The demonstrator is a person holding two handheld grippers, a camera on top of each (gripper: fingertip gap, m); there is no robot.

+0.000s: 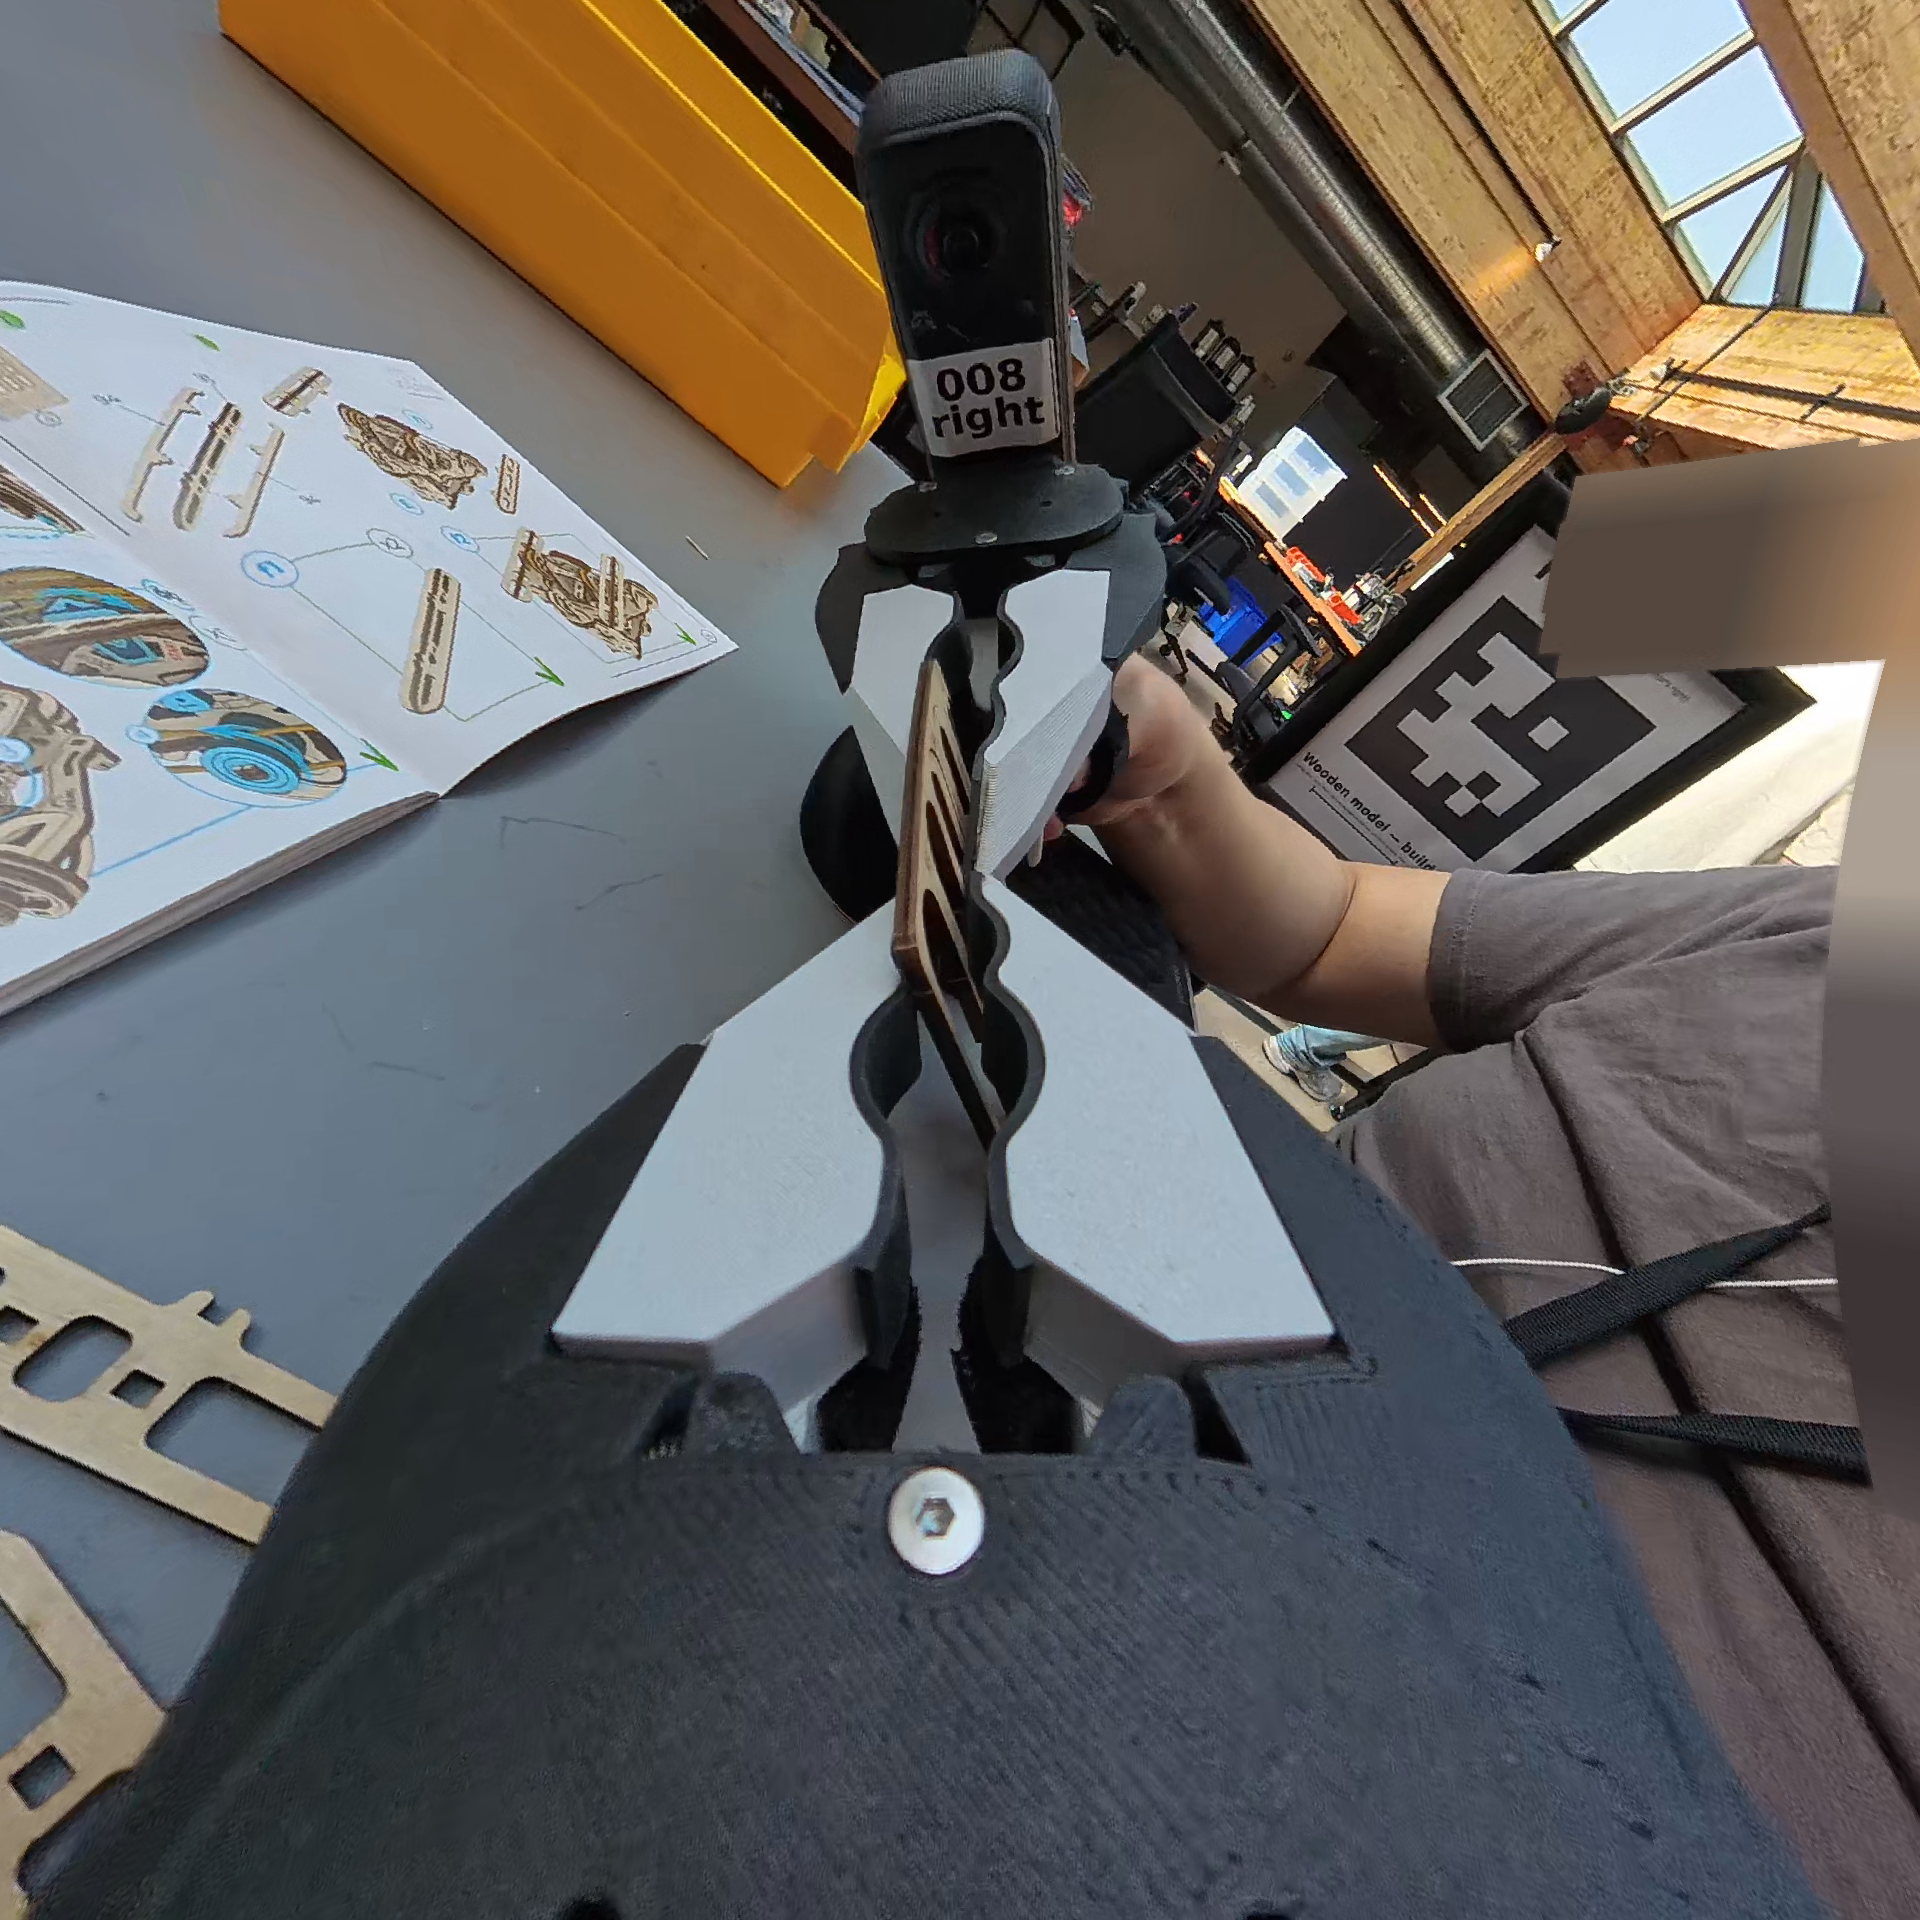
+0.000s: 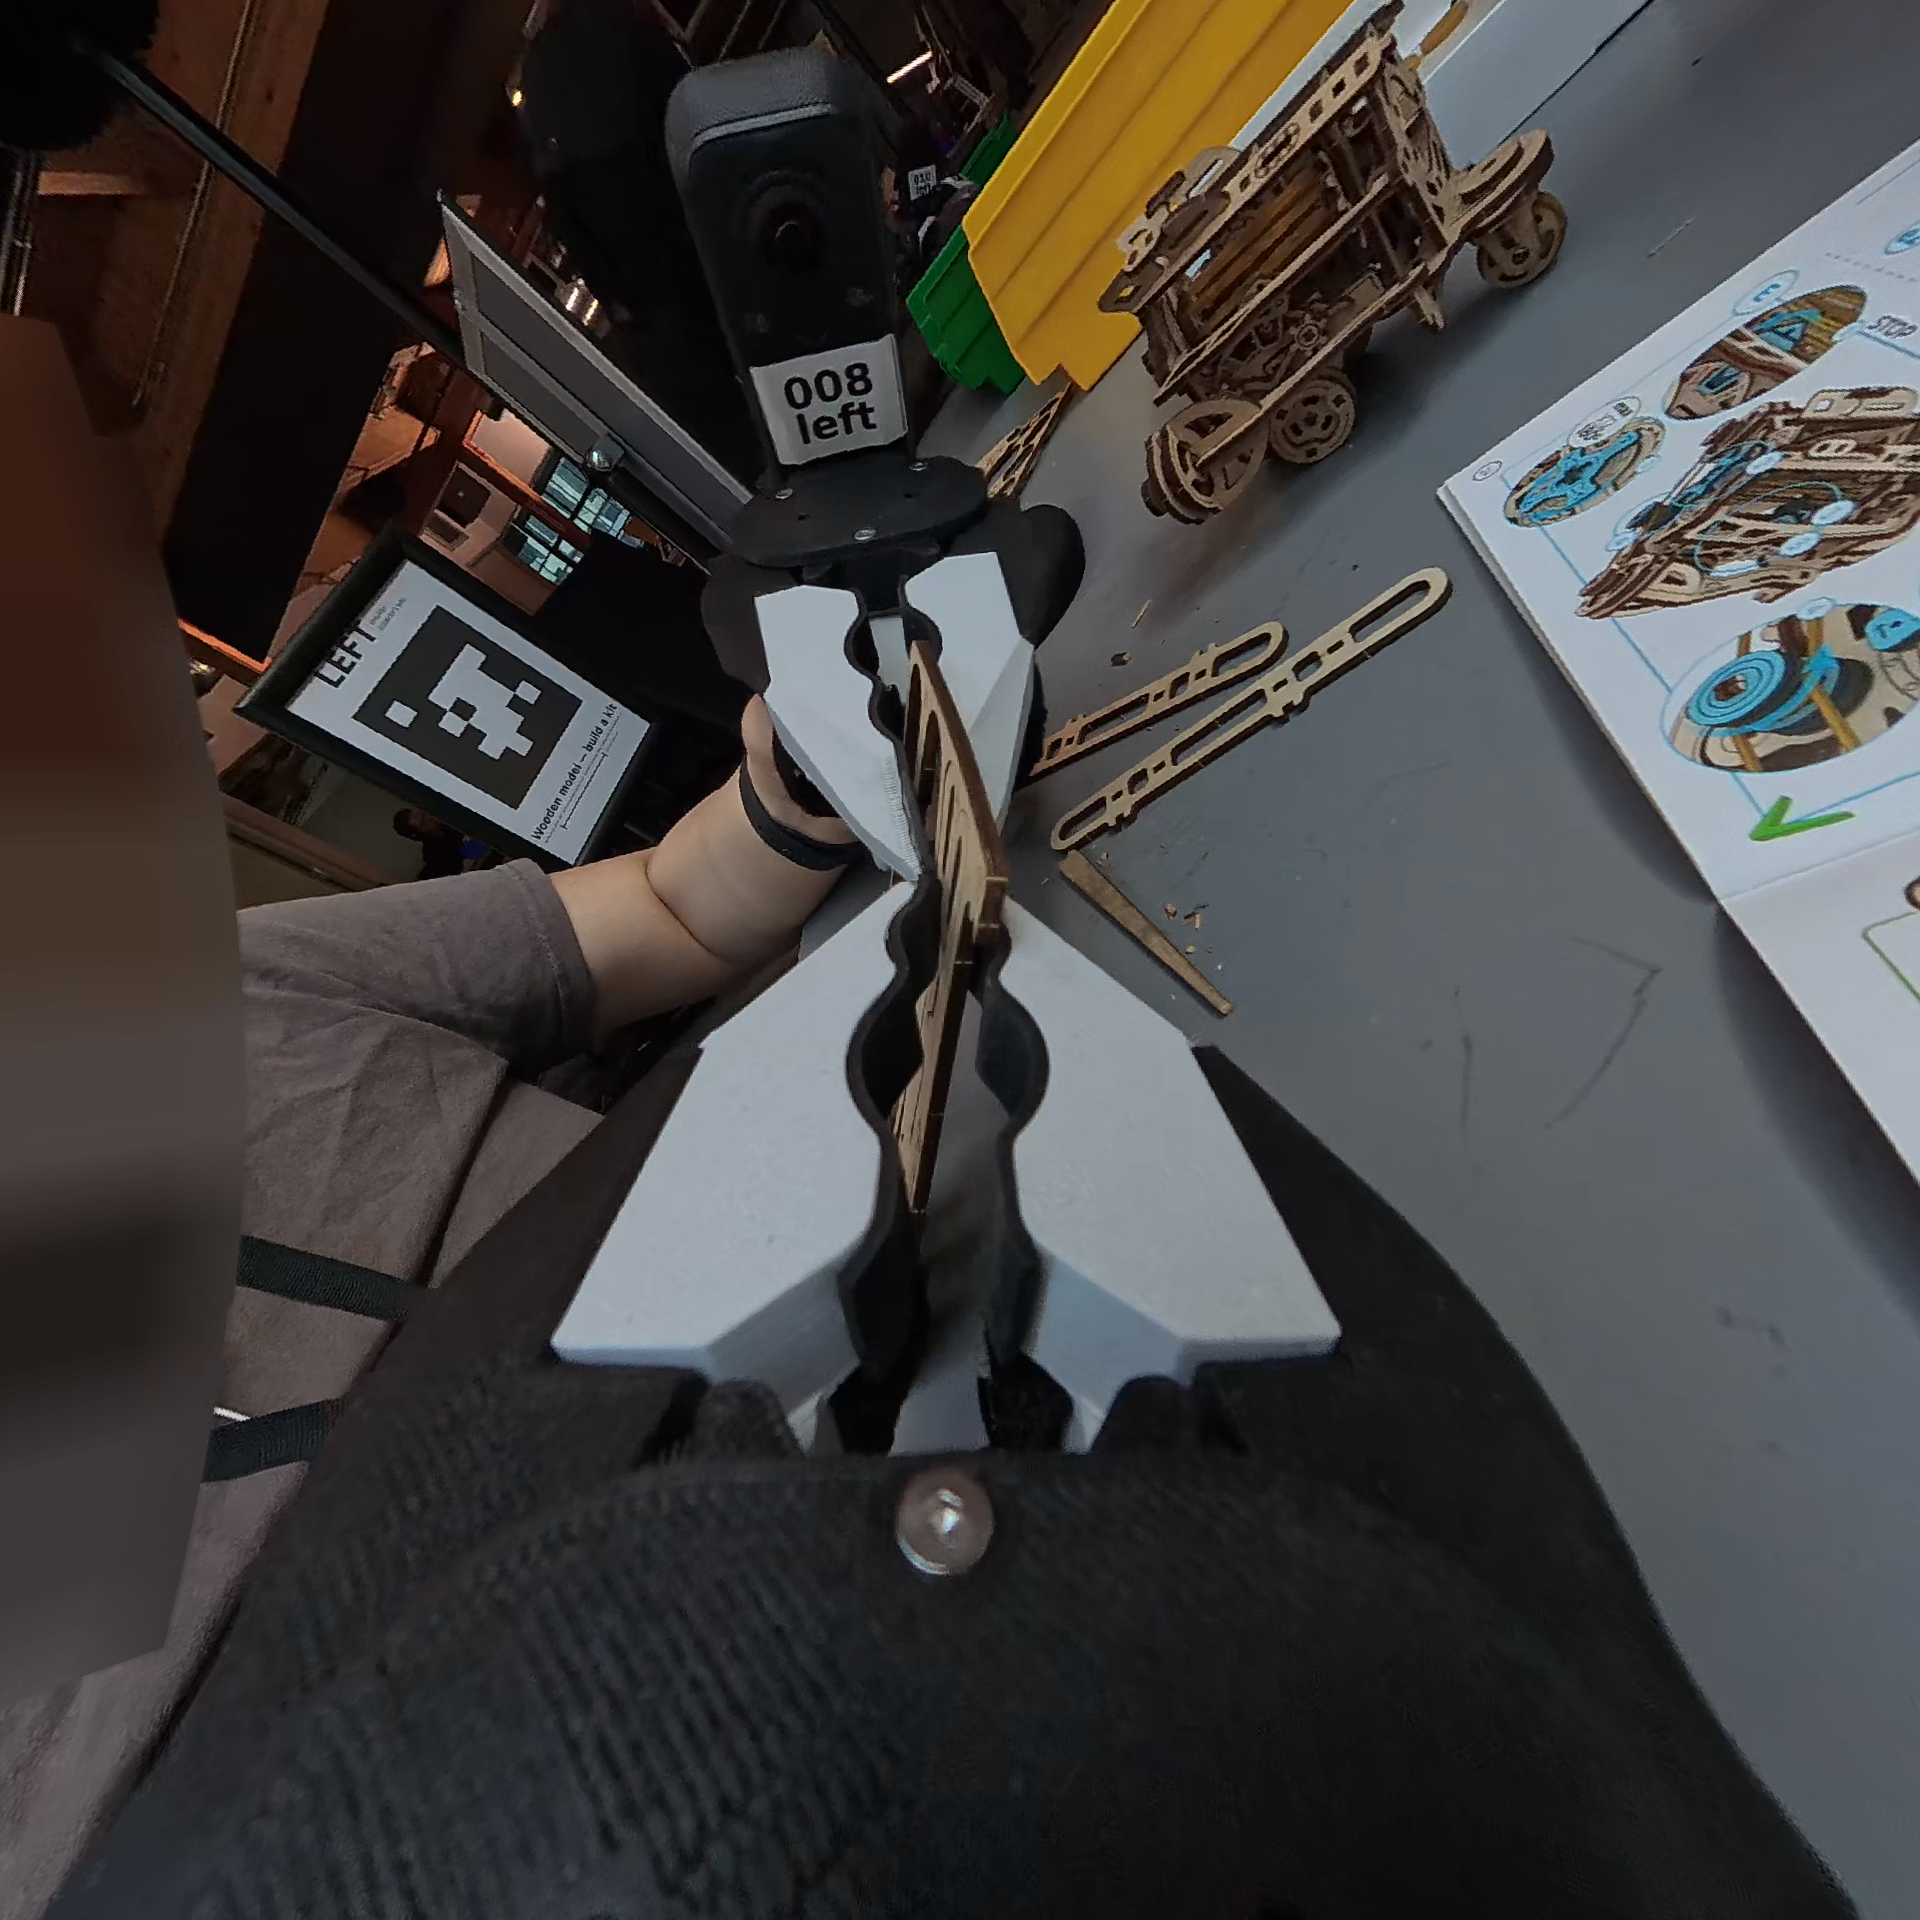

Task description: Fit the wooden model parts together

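A thin slotted wooden strip point(image 1: 930, 790) is held edge-on in the air above the grey table point(image 1: 520, 987). My left gripper point(image 1: 940, 920) is shut on its near end. My right gripper point(image 1: 961, 826) faces it tip to tip and is shut on the far end. In the right wrist view the same strip point(image 2: 951, 769) runs from my right gripper point(image 2: 951, 925) into the left gripper point(image 2: 948, 836). Small tabs show on its edge. I cannot tell whether it is one piece or two pressed side by side.
A partly built wooden vehicle model point(image 2: 1320, 291) stands by yellow bins point(image 2: 1070, 208) and a green bin point(image 2: 945, 312). Loose slotted strips point(image 2: 1247, 717) and a wedge stick point(image 2: 1143, 935) lie nearby. An open instruction booklet point(image 1: 312, 623) and a cut-out sheet frame point(image 1: 125, 1403) lie on the table. Less than 4 cm separates the two grippers' tips. The partly built wooden vehicle model point(image 2: 1320, 291) is about equally far from each gripper, around 20 cm.
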